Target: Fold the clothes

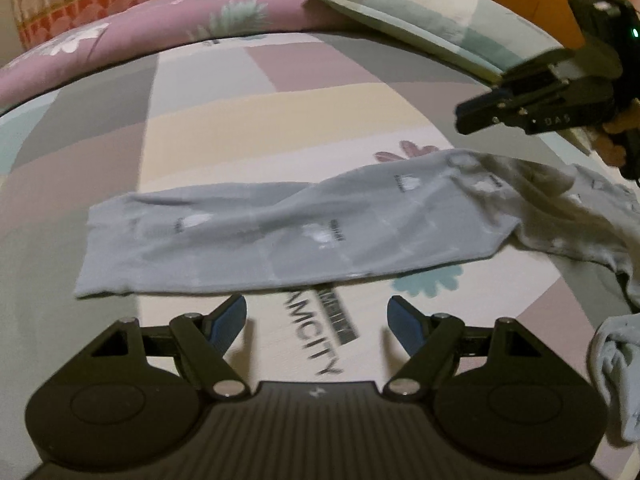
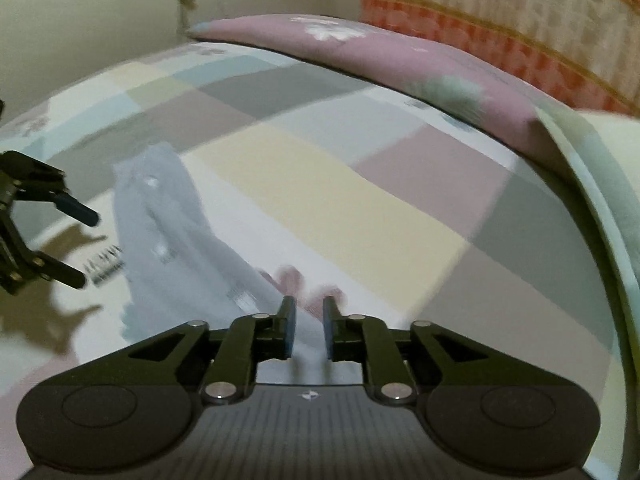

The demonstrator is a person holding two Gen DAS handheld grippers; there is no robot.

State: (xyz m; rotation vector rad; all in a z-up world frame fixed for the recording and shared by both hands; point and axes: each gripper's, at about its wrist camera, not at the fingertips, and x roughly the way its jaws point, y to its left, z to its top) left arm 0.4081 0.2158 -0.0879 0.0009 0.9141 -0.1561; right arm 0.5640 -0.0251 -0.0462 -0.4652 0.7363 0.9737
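A light grey garment (image 1: pixel 280 232) with small white prints lies stretched across the patchwork bedsheet (image 1: pixel 248 120). Its right end (image 1: pixel 560 216) is rumpled and shows a whiter inside. My left gripper (image 1: pixel 316 316) hangs just in front of the garment's near edge, jaws wide open and empty. My right gripper (image 1: pixel 464 114) hovers above the rumpled right end. In the right wrist view its jaws (image 2: pixel 308 320) stand a narrow gap apart, with the garment (image 2: pixel 160 208) lying below them and nothing pinched. The left gripper (image 2: pixel 85 249) appears at that view's left edge.
A pink flowered pillow (image 1: pixel 120 40) and a pale patchwork pillow (image 1: pixel 420 12) lie along the far side of the bed. Another bunched grey cloth (image 1: pixel 616 368) sits at the near right. A wall (image 2: pixel 80 20) stands beyond the bed's far end.
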